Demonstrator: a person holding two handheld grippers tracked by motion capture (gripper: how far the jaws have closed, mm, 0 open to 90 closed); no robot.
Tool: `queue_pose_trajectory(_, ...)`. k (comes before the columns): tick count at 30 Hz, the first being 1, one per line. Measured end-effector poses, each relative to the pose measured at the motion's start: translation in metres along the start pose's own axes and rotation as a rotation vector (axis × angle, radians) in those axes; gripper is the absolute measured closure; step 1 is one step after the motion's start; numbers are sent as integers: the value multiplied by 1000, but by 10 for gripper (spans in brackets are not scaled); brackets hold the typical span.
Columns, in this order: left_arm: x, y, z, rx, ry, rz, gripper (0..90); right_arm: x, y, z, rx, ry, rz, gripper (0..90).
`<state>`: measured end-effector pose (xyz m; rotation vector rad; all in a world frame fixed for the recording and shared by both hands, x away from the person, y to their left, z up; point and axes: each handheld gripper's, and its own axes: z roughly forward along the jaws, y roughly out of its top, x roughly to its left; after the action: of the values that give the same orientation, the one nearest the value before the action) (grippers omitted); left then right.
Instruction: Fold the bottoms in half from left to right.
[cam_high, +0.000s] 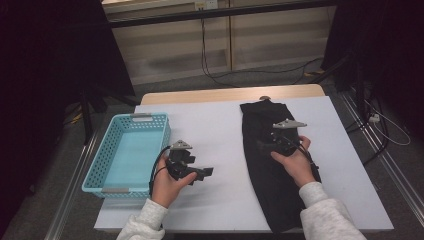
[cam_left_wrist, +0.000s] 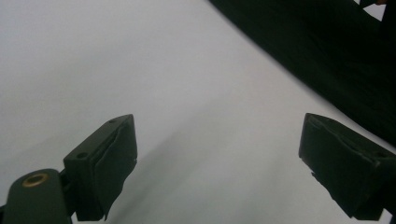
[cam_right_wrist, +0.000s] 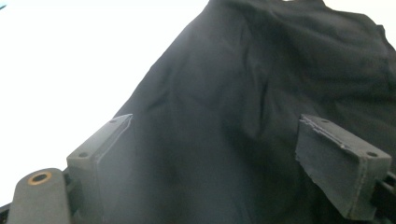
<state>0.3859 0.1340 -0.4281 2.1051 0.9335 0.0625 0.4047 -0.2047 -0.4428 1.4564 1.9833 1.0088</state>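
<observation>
**Black garment laid on the white surface, both claws spread**

A dim room is seen in the high view, with dark curtains at both sides, a pale wall panel behind, and cables trailed over the grey floor (cam_high: 280, 75). The middle is taken by a surface (cam_high: 220, 130) covered in white, of which the wooden far edge is left bare.

On the right half of the surface a long black garment (cam_high: 265, 165) is laid flat, stretched from the far edge to the near edge. On the left edge a light blue basket (cam_high: 111, 177) with perforated walls is placed, well apart from the garment.

The right claw (cam_high: 270, 145) is held above the middle of the garment; its jaws are spread wide, and in the right gripper view the cloth (cam_right_wrist: 233, 107) is seen between them but is not pinched. The left claw (cam_high: 205, 172) is kept over the bare white surface, between the basket and the garment, also spread, with nothing held between its jaws.
</observation>
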Motion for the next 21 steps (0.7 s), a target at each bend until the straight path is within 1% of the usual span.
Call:
queue_pose_trajectory(1, 0, -1, 0, -3, 6, -1, 116, 0, 0, 0, 0, 0, 0, 118)
queue_pose_trajectory(2, 0, -2, 0, 4, 4, -5, 118, 7, 3, 7, 18, 12, -1, 116)
queue_pose_trajectory(3, 0, -2, 0, 4, 4, -5, 119, 7, 3, 7, 18, 12, -1, 116)
queue_pose_trajectory(4, 1, -3, 0, 2, 6, -9, 122, 13, 4, 12, 29, 25, 1, 118)
queue_pose_trajectory(5, 1, -3, 0, 2, 6, -9, 122, 15, 5, 13, 33, 30, 7, 121)
queue_pose_trajectory(6, 2, -3, -1, 3, 9, -5, 122, 19, 6, 16, 33, 36, 1, 123)
queue_pose_trajectory(8, 3, -4, -1, 5, 10, -7, 122, 25, 8, 20, 28, 34, -10, 124)
queue_pose_trajectory(10, 2, -3, -1, 3, 7, -7, 124, 29, 9, 26, 38, 32, -28, 126)
queue_pose_trajectory(12, 2, -3, -1, -1, 6, -5, 129, 29, 10, 32, 57, 20, -50, 137)
queue_pose_trajectory(13, 2, -2, -2, -1, 4, -3, 129, 29, 10, 32, 57, 20, -50, 137)
queue_pose_trajectory(15, 2, -2, -2, -9, 6, -11, 130, 29, 12, 40, 52, 18, -20, 135)
queue_pose_trajectory(16, 2, -2, -2, -9, 6, -11, 130, 30, 13, 42, 49, 20, -13, 136)
queue_pose_trajectory(17, 3, -2, -2, -6, 4, -11, 130, 32, 13, 45, 56, 26, -12, 132)
queue_pose_trajectory(21, 5, -3, 0, -2, 9, -13, 131, 39, 11, 53, 81, 35, -32, 137)
